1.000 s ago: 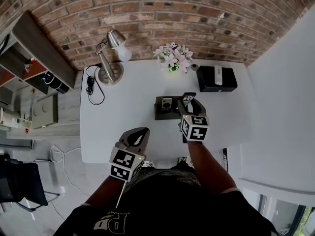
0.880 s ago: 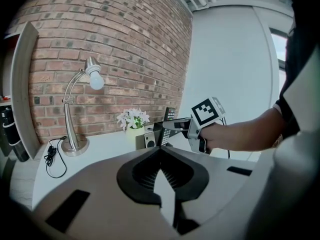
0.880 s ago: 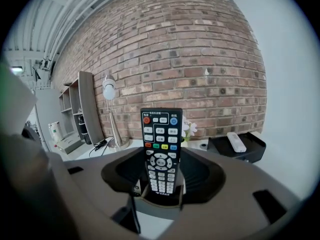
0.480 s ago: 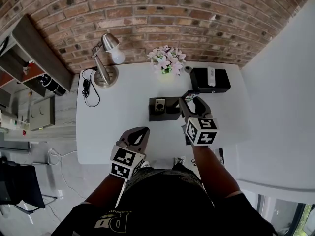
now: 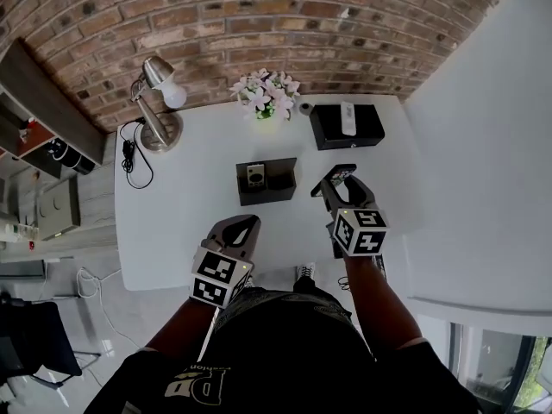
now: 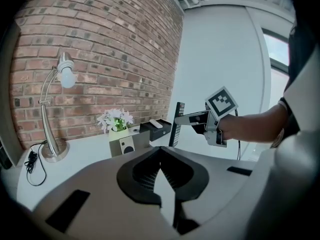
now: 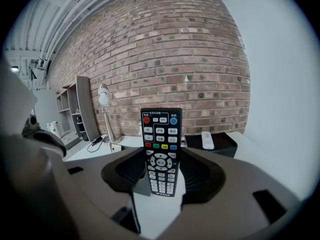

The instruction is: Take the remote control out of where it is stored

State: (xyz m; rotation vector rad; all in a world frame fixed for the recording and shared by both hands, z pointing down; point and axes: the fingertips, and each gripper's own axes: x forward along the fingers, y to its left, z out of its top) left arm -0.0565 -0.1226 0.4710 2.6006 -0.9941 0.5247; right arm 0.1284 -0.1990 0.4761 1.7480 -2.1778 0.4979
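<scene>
L gripper [image 5: 246, 222] is parked low at the tabletop's [image 5: 172, 218] front edge, jaws shut on nothing, prob. to keep it out of the way. Holder [image 5: 267, 181] is set mid-tabletop. Remote [image 7: 160, 151] is clamped upright by its lower end in R gripper [image 5: 339, 184], above the tabletop, right of the holder & clear of it. Bare room is left toward the front-right corner; back-right is taken by a box [image 5: 347, 126].
</scene>
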